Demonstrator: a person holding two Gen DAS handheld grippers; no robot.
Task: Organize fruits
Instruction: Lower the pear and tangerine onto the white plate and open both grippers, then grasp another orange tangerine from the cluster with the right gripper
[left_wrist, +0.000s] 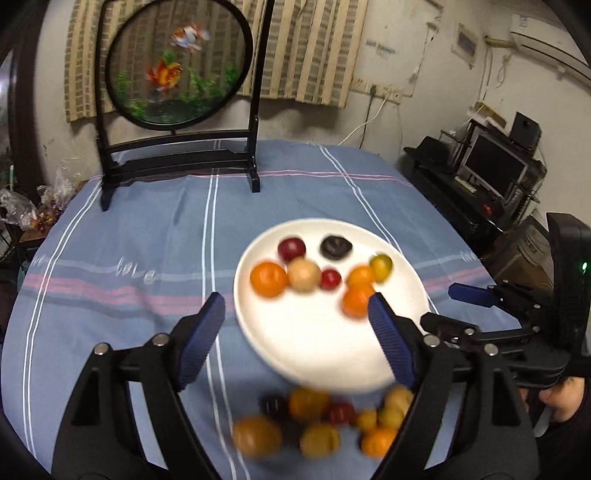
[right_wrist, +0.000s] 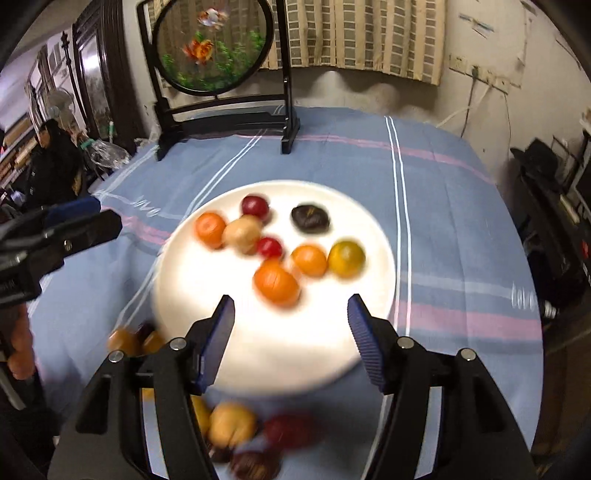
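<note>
- Left wrist view: the only writing I can read is the pale word "love" woven into the blue striped tablecloth (left_wrist: 122, 236), left of the plate; papers on the far wall are too blurred to read.
- My left gripper (left_wrist: 295, 308) has its blue-padded jaws spread wide and holds nothing; the right fingertip overlaps an orange fruit (left_wrist: 356, 301) on the plate, but I cannot tell whether it touches it.
- The white plate (left_wrist: 317, 350) carries eight small fruits along its far half: oranges, a tan one, two red ones, a dark one (left_wrist: 335, 247) and a yellow-green one.
- A blurred heap of loose fruits (left_wrist: 317, 421) lies on the cloth just in front of the plate's near rim.
- My right gripper (left_wrist: 471, 295) shows at the right edge, beside the plate.
- Right wrist view: faint "love" lettering shows again on the cloth.
- My right gripper (right_wrist: 291, 306) is also spread wide and empty, poised over the plate's (right_wrist: 273, 354) bare near half, with an orange fruit (right_wrist: 276, 282) just beyond the fingertips.
- Loose fruits (right_wrist: 232, 424) sit below the near rim, blurred.
</note>
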